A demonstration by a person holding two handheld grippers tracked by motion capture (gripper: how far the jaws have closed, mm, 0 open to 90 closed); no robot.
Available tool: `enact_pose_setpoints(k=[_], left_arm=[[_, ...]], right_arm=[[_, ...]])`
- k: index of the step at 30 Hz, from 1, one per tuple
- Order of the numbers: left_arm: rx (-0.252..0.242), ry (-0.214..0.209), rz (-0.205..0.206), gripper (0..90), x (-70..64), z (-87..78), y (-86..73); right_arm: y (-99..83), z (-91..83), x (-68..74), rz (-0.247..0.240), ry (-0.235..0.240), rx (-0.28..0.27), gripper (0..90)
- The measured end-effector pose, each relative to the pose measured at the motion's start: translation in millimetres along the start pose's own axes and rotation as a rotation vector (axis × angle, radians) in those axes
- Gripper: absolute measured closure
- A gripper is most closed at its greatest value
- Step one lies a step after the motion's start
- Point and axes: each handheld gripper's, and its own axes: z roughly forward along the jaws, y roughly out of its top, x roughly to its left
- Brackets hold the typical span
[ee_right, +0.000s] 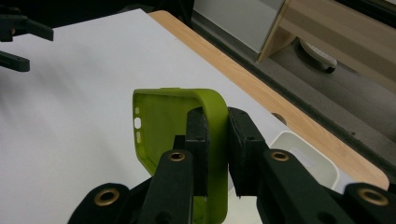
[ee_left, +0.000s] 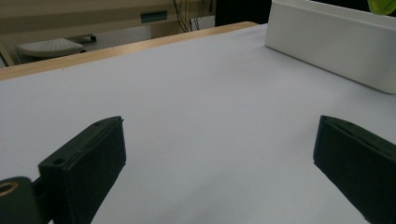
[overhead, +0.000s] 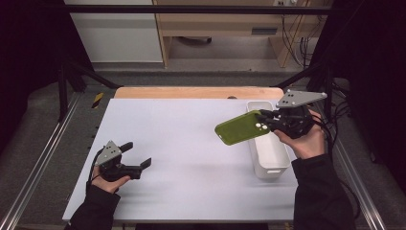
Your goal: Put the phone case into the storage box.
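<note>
A green phone case (overhead: 242,127) hangs above the table just left of the white bin (overhead: 274,155), held by its right end. My right gripper (overhead: 266,121) is shut on it. In the right gripper view the two jaws pinch the case's side wall (ee_right: 215,140), with the hollow inside of the case facing left. My left gripper (overhead: 137,155) rests low over the table's front left, open, with nothing between its fingers (ee_left: 88,158). The bin's side wall (ee_left: 327,44) shows far ahead in the left gripper view.
A white sheet (overhead: 182,153) covers the table, and a wooden edge (overhead: 198,92) runs along its far side. Metal rails (overhead: 38,163) flank the table. A wooden shelf unit (overhead: 230,24) stands beyond.
</note>
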Motion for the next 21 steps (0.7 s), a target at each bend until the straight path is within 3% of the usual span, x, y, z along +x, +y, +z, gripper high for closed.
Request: enact_pose_setpoints(k=[21], left_arm=[[0.004,-0.001,0.007,2.4,-0.7,0.8,-0.7]], right_arm=[[11.7,-7.7,-12.7,-0.075,-0.123,0.021,79.5]])
